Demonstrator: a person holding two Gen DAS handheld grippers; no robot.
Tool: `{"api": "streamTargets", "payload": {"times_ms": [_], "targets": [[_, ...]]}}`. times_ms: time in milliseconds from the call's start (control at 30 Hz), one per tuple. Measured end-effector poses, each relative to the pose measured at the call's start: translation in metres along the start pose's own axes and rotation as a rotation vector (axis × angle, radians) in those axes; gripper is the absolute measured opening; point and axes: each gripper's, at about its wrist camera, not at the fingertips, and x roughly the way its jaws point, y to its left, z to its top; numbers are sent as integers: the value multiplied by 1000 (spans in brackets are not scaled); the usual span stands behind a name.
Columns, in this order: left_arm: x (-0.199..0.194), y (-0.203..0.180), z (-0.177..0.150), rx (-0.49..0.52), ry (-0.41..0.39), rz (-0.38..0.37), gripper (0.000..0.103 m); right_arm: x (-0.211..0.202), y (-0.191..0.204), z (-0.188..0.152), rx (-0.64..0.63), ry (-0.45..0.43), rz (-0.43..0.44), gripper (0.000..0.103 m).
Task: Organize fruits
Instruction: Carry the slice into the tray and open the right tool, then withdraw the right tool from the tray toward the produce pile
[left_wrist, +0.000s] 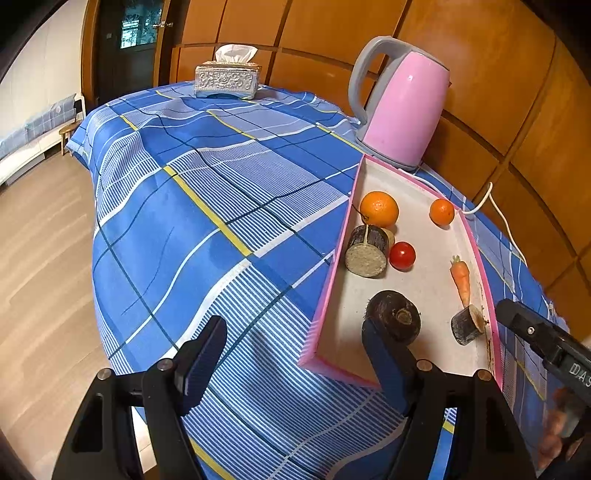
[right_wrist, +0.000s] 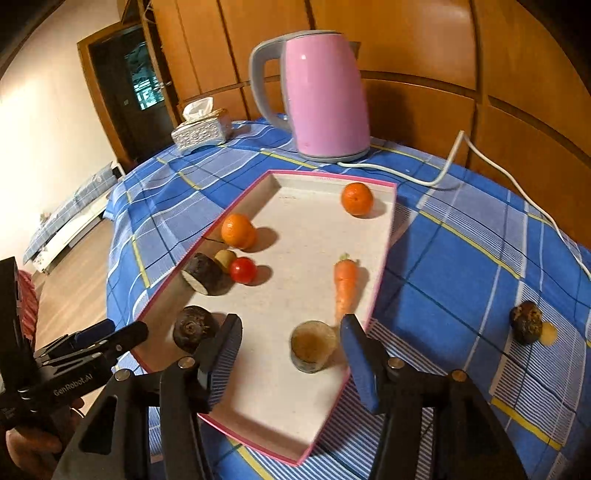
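A pink-rimmed tray (right_wrist: 306, 236) with a white floor lies on the blue checked cloth. In it are two oranges (right_wrist: 238, 230) (right_wrist: 356, 198), a red tomato (right_wrist: 242, 270), a carrot (right_wrist: 345, 286), a dark cut chunk (right_wrist: 205, 275) and a dark round root (right_wrist: 192, 326). My right gripper (right_wrist: 291, 354) is open over the tray's near end. A small dark cut cylinder (right_wrist: 313, 346) stands between its fingers, untouched. My left gripper (left_wrist: 295, 354) is open and holds nothing. It straddles the tray's near left corner, one finger (left_wrist: 384, 354) just short of the round root (left_wrist: 395, 315).
A pink kettle (right_wrist: 325, 96) stands behind the tray, its white cord (right_wrist: 443, 173) trailing right. A silver tissue box (left_wrist: 227, 79) sits at the table's far end. A dark wrinkled fruit (right_wrist: 526, 321) lies on the cloth right of the tray. Wood panelling backs the table.
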Motion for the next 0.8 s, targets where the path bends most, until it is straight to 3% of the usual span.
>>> {"api": "streamTargets", "payload": {"times_ms": [233,467,800], "targets": [[-2,-3,1,10,-3,-5,76,-17,-32,-10,100,-25,-55,56],[-5,-7,1,26,-11,-9,76,-33,-77,-26,206,-36,-172,56],[-9,-14,2,51,-33,-14,76,-74,-165,-76,413,-36,-434,56]]}}
